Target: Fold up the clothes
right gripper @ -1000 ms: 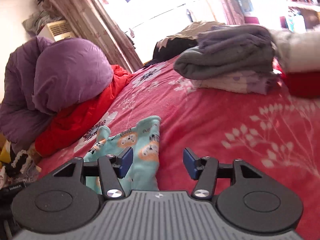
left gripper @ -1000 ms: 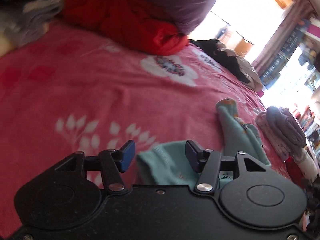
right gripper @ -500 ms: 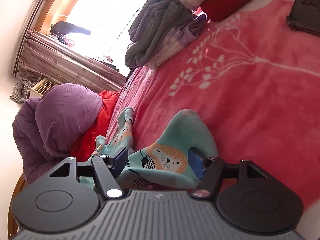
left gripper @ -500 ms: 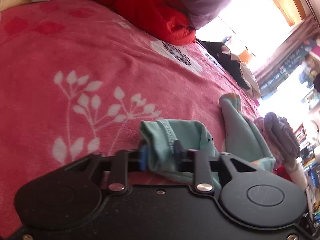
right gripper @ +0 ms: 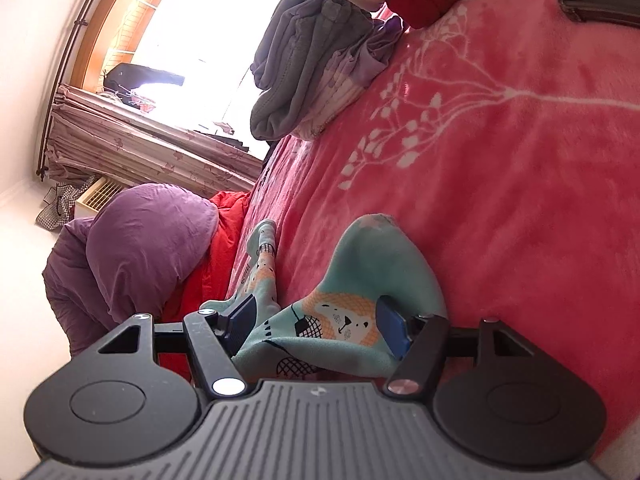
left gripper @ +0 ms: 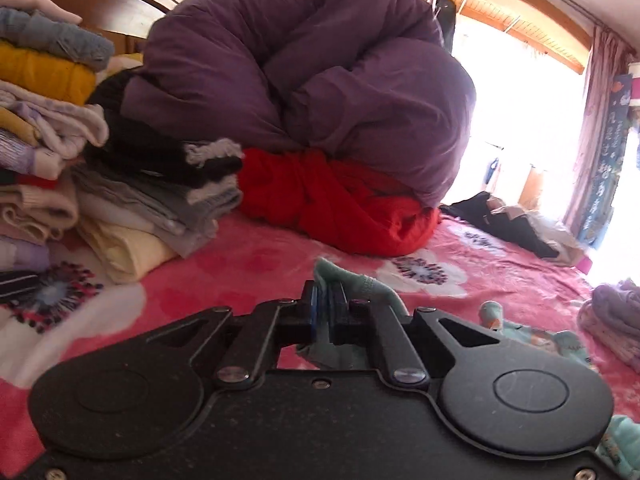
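A purple duvet (left gripper: 320,80) and folded stacks (left gripper: 60,140) are seen upper left. The teal garment (right gripper: 352,280), lying on the pink bedspread (right gripper: 520,200) and running toward upper left, is being pinched by the clamped left gripper (left gripper: 324,312); the right gripper (right gripper: 316,320) is being held apart around it.

My left gripper (left gripper: 323,307) points a little below level, its two blue pads squeezed together on a fold of the teal garment (left gripper: 362,286), which stands up past the tips. My right gripper (right gripper: 317,322) is rolled to one side, its jaws standing apart with the printed cloth lying between them, neither pad pressing into it as far as I can see.
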Tool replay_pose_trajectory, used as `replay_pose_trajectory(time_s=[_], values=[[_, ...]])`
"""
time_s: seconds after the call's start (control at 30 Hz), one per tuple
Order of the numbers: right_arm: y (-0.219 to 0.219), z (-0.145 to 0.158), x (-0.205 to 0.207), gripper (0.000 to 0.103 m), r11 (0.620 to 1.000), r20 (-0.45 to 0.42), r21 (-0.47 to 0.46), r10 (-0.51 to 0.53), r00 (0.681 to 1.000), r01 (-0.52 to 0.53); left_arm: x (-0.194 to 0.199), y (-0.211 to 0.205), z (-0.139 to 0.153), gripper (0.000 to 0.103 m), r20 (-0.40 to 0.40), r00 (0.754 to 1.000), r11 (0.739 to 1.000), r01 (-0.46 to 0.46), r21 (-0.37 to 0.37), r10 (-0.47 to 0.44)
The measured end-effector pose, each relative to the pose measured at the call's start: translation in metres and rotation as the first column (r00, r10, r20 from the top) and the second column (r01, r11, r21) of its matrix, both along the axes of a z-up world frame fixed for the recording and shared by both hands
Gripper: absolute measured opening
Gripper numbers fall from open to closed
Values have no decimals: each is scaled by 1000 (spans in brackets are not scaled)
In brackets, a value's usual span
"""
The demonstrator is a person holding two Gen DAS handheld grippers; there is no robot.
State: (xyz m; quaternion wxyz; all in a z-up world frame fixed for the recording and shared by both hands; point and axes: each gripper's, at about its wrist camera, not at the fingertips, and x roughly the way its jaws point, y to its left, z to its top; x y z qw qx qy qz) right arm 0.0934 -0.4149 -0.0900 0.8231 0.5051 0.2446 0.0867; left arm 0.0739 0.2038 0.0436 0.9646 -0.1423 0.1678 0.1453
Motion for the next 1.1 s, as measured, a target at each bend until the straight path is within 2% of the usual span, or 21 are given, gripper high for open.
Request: replay_pose_trajectory(time_s=[0.03,0.07,0.13,0.17,0.23,0.33,0.4,0.53,0.6,0.63,0.7,0.73,0.77,0.8,0.87,0.93,1.0,1.03,1.1], values=[[0,0,-1,66,1000,1,-2,0,1000,0,-2,0,0,12,-20,999,999,-32,18,32],[0,0,-2,66,1000,1,-3,0,1000,0,-7,2,1,28,-24,998,999,-50,9,50],[0,0,-4,66,1000,2,-1,-3,1000,3,-18,5,2,48,0,998,995,-66,-70,66],[0,0,-5,66,1000,3,1,-5,1000,5,-23,8,2,49,7,998,990,-59,-130,61],[0,0,-7,66,1000,2,5,-9,1000,9,-26,14,-5,51,-1,1000,961,-14,-275,15],[0,0,-11,66,1000,2,10,-14,1000,14,-18,20,-26,51,-42,999,883,6,-469,-29],[0,0,-12,66,1000,2,12,-15,1000,15,-10,23,-43,51,-70,997,825,-5,-566,-42],[-1,0,-12,66,1000,6,19,-16,1000,16,14,35,-76,52,-100,994,723,-44,-690,-35],[-2,-1,-12,66,999,8,29,-18,1000,18,26,42,-86,52,-92,995,681,-49,-730,-27],[-2,-2,-12,66,999,9,36,-20,1000,20,31,45,-90,52,-90,996,663,-51,-747,-25],[-4,-4,-12,67,998,10,51,-24,1000,24,43,48,-97,52,-80,996,646,-40,-762,-33],[-5,-5,-12,67,998,10,57,-25,1000,25,49,50,-101,50,-81,996,645,-37,-763,-39],[-5,-6,-11,67,998,9,62,-26,1000,25,55,50,-103,42,-86,995,655,-36,-755,-44],[-5,-7,-10,67,998,9,65,-26,1000,25,60,49,-105,34,-93,994,678,-32,-734,-54],[-5,-8,-9,67,998,8,63,-24,1000,23,67,42,-100,14,-106,990,748,-2,-664,-91],[-4,-8,-8,67,998,10,57,-22,1000,21,67,35,-87,8,-66,989,801,69,-595,-134],[-3,-8,-6,67,998,12,53,-20,1000,19,59,30,-67,6,11,989,849,132,-512,-148],[-3,-8,-6,67,998,13,52,-19,1000,19,52,31,-56,6,69,987,865,162,-475,-146],[-2,-8,-6,67,999,14,50,-19,1000,18,38,40,-45,6,148,980,864,186,-468,-130]])
